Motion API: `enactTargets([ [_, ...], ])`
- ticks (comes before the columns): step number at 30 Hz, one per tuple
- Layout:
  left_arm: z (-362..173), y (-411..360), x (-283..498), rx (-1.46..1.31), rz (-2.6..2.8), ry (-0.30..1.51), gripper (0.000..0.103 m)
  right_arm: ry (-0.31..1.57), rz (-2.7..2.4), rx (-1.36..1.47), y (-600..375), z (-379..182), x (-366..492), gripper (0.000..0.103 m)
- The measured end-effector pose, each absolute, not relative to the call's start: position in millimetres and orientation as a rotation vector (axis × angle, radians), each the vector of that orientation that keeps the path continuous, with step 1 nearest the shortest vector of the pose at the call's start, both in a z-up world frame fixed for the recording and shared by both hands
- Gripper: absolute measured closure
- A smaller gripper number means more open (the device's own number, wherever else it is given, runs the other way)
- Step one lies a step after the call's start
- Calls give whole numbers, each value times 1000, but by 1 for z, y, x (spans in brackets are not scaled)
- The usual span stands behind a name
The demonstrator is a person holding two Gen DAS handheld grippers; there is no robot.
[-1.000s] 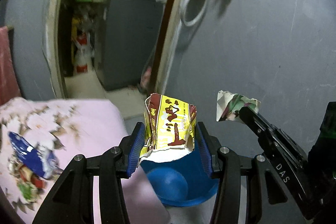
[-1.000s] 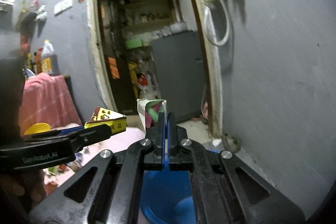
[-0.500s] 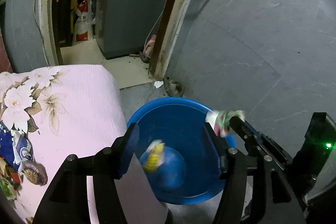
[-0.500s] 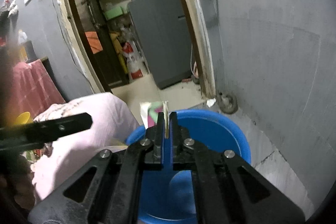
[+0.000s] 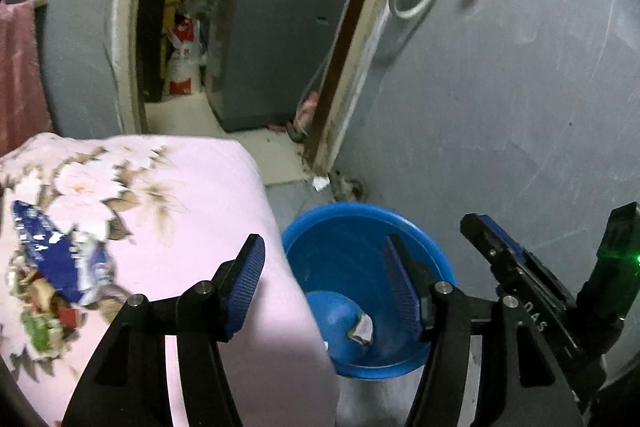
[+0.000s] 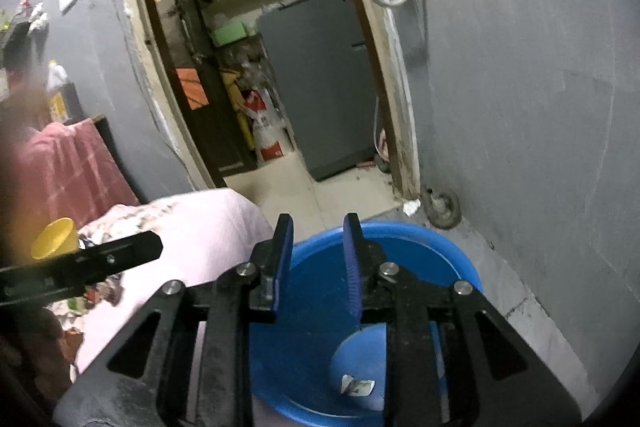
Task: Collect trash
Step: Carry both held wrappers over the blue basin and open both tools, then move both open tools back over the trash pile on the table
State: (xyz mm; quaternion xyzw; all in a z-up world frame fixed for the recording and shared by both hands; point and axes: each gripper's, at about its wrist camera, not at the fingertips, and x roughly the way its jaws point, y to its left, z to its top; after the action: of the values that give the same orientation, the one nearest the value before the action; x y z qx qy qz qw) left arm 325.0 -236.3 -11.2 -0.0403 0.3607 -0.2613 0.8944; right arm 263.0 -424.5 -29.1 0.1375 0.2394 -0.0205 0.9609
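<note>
A blue plastic bucket [image 5: 416,231] stands on the floor beside the bed; it also shows in the right wrist view [image 6: 448,247]. A scrap of wrapper [image 5: 362,327] lies at its bottom, also seen in the right wrist view [image 6: 358,385]. My left gripper [image 5: 324,283] is open and empty above the bucket's left rim. My right gripper [image 6: 316,259] is open and empty above the bucket; it shows at the right of the left wrist view [image 5: 492,239]. A blue wrapper [image 5: 52,259] lies on the pink bedspread.
The pink floral bedspread [image 5: 192,187] fills the left. A grey wall [image 5: 500,87] stands to the right. An open doorway shows a grey fridge [image 6: 320,79]. A yellow cup [image 6: 54,237] is at the far left. A cast-iron wheel [image 6: 440,207] lies by the door frame.
Both grippers have let go of their wrappers, which fell into the bucket. The right gripper has opened. Both views have tilted up a little.
</note>
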Motion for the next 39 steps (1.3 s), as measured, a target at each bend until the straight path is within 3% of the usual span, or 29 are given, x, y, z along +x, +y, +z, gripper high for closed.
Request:
enactTargets([
  [6, 21, -193, 299, -137, -478, 617, 37, 397, 5, 237, -393, 6, 246, 58],
  [8, 31, -178, 289, -151, -450, 572, 28, 363, 20, 223, -382, 17, 241, 52],
  [14, 53, -126, 257, -194, -343, 416, 6, 257, 65, 176, -345, 45, 220, 27],
  [16, 57, -111, 244, -194, -306, 357, 4, 227, 82, 173, -335, 50, 213, 15],
  [21, 60, -79, 211, -178, -229, 266, 4, 155, 113, 157, -307, 59, 193, 0],
  [32, 40, -22, 157, -170, -65, 187, 2, 56, 188, 109, -252, 60, 161, 0],
  [39, 21, -4, 142, -157, -10, 218, 2, 108, 234, 81, -230, 42, 160, 0],
])
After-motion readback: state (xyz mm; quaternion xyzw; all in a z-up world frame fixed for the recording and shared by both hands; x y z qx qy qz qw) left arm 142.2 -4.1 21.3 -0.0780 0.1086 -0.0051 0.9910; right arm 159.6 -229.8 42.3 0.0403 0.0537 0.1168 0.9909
